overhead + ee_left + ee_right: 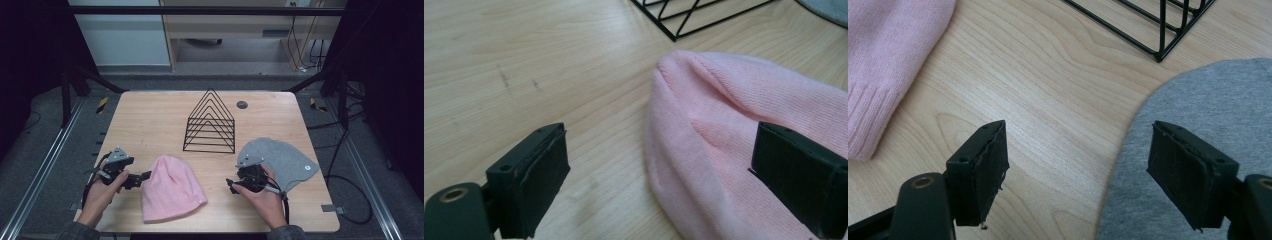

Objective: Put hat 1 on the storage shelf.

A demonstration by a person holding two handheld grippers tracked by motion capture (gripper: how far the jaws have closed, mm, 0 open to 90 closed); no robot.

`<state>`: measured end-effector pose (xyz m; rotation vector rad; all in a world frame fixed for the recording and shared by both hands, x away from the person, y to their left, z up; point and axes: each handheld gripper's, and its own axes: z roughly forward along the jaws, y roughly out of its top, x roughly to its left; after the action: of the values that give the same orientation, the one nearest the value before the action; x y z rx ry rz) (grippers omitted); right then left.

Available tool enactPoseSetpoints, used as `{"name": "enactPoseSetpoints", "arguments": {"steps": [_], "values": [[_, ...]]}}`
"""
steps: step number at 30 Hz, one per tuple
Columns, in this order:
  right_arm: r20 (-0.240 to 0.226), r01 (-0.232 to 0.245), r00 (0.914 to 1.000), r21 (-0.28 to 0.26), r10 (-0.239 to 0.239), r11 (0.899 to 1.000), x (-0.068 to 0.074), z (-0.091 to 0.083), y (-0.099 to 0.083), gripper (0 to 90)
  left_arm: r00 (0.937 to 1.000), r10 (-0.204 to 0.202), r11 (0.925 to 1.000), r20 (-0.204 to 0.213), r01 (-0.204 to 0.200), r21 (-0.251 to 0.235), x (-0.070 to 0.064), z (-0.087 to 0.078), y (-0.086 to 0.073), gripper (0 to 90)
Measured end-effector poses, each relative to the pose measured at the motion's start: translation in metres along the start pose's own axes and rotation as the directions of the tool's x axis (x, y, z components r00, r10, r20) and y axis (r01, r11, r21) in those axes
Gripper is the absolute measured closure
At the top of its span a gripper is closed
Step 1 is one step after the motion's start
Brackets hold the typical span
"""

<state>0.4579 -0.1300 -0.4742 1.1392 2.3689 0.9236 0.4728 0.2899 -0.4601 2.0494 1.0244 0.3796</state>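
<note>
High view: pink knit beanie (170,188) flat between both gaping, empty tools, left tool (142,177) and right tool (231,184).

High cam: above near edge, looks fwd/down, whole tabletop (150,115). Claw cams: low, close, skimming wood. All share pink beanie (170,187), wire rack (210,122).

A plain pink knit hat (170,187), a grey hat (285,160), a black wire rack (210,124), pale wood-grain table (150,115).

Both tongs, left (145,175) and right (229,184), are black with square padded jaws, brass screw holes, grey three-cornered top plates, trailing black cables; grey sleeves at the frame's bottom
</note>
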Motion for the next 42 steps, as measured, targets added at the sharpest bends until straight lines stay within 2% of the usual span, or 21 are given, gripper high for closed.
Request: {"name": "enactPoseSetpoints", "arguments": {"steps": [2, 3, 4, 5, 8, 12, 14, 17, 22, 24, 26, 28, 29, 31, 35, 42], "values": [[0.004, -0.005, 1.0000, 0.001, 0.005, 1.000, -0.001, 0.000, -0.001, 24.1, 0.9994, 0.026, 0.9995, 0.021, -0.027, 0.020, -0.005, 0.005, 0.004, 7.6], [0.004, -0.005, 1.0000, 0.001, 0.005, 1.000, -0.001, 0.000, -0.001, 24.1, 0.9994, 0.026, 0.9995, 0.021, -0.027, 0.020, -0.005, 0.005, 0.004, 8.1], [0.008, -0.013, 0.9999, -0.002, 0.013, 1.000, -0.002, -0.001, -0.001, 24.1, 0.9974, 0.068, 0.9964, 0.022, -0.069, 0.048, -0.011, 0.010, 0.011, 8.5], [0.012, -0.014, 0.9998, -0.004, 0.015, 1.000, -0.003, -0.002, -0.001, 24.1, 0.9953, 0.095, 0.9936, 0.019, -0.096, 0.061, -0.013, 0.012, 0.015, 8.7], [0.016, -0.018, 0.9997, -0.007, 0.018, 1.000, -0.004, -0.004, -0.002, 24.1, 0.9905, 0.137, 0.9864, 0.007, -0.138, 0.090, -0.015, 0.021, 0.030, 8.7], [0.020, -0.028, 0.9994, -0.010, 0.029, 1.000, -0.006, -0.005, -0.002, 24.1, 0.9917, 0.124, 0.9825, 0.034, -0.127, 0.136, -0.006, 0.040, 0.050, 11.8], [0.022, -0.033, 0.9992, -0.011, 0.033, 0.999, -0.007, -0.006, -0.002, 24.1, 0.9940, 0.101, 0.9881, 0.042, -0.105, 0.112, -0.001, 0.045, 0.055, 20.1], [0.026, -0.033, 0.9991, -0.016, 0.033, 0.999, -0.009, -0.007, -0.003, 24.1, 0.9956, 0.090, 0.9901, 0.027, -0.092, 0.106, 0.002, 0.048, 0.054, 24.5], [0.025, -0.035, 0.9991, -0.017, 0.035, 0.999, -0.009, -0.007, -0.002, 24.1, 0.9991, 0.042, 0.9953, -0.002, -0.042, 0.087, 0.004, 0.047, 0.046, 27.8], [0.024, -0.034, 0.9991, -0.017, 0.034, 0.999, -0.009, -0.007, -0.002, 24.1, 0.9992, 0.040, 0.9949, -0.007, -0.040, 0.093, 0.003, 0.049, 0.043, 29.6], [0.025, -0.036, 0.9990, -0.012, 0.036, 0.999, -0.008, -0.007, -0.002, 24.1, 0.9992, 0.037, 0.9926, 0.014, -0.038, 0.115, 0.002, 0.053, 0.038, 32.0], [0.026, -0.034, 0.9991, -0.011, 0.034, 0.999, -0.008, -0.007, -0.002, 24.1, 0.9989, 0.045, 0.9906, 0.013, -0.047, 0.128, 0.000, 0.055, 0.037, 32.6], [0.025, -0.033, 0.9991, -0.011, 0.033, 0.999, -0.008, -0.007, -0.002, 24.1, 0.9978, 0.066, 0.9865, 0.007, -0.066, 0.150, -0.001, 0.058, 0.036, 34.3], [0.020, -0.036, 0.9992, -0.008, 0.036, 0.999, -0.008, -0.007, -0.002, 24.1, 0.9977, 0.068, 0.9838, 0.006, -0.068, 0.166, -0.001, 0.060, 0.035, 35.7], [0.018, -0.033, 0.9993, -0.006, 0.034, 0.999, -0.007, -0.005, -0.002, 24.1, 0.9972, 0.073, 0.9785, 0.015, -0.075, 0.192, -0.003, 0.064, 0.032, 38.0], [0.013, -0.028, 0.9995, -0.001, 0.028, 1.000, -0.006, -0.004, -0.002, 24.1, 0.9949, 0.084, 0.9691, 0.056, -0.095, 0.228, -0.006, 0.069, 0.030, 42.9]]}}
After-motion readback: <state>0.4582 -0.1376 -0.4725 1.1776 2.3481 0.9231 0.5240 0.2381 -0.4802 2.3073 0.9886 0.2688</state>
